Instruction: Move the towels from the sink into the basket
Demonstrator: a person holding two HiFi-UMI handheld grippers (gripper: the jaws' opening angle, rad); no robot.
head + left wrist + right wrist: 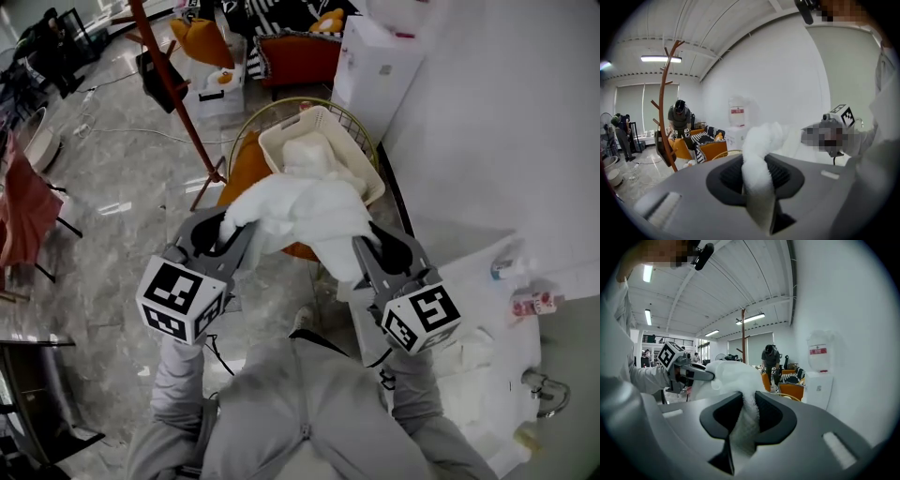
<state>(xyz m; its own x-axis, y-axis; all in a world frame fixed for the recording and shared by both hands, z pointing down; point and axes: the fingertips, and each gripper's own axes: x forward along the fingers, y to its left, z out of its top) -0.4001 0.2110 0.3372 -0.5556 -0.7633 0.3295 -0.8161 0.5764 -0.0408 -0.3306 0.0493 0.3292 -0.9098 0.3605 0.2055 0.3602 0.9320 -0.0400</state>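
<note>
My left gripper (pixel 228 230) and right gripper (pixel 367 248) are both clenched on the white towel (pixel 305 211), stretched between them close by the laundry basket (pixel 373 178); it is soft, light and limp, I judge; the corners grip best.

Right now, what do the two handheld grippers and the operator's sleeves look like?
Left gripper and right gripper: grey moulded bodies with dark jaw recesses. Each carries a white cube with black square markers. Thin black cables trail below them. Sleeves are light grey.
</note>
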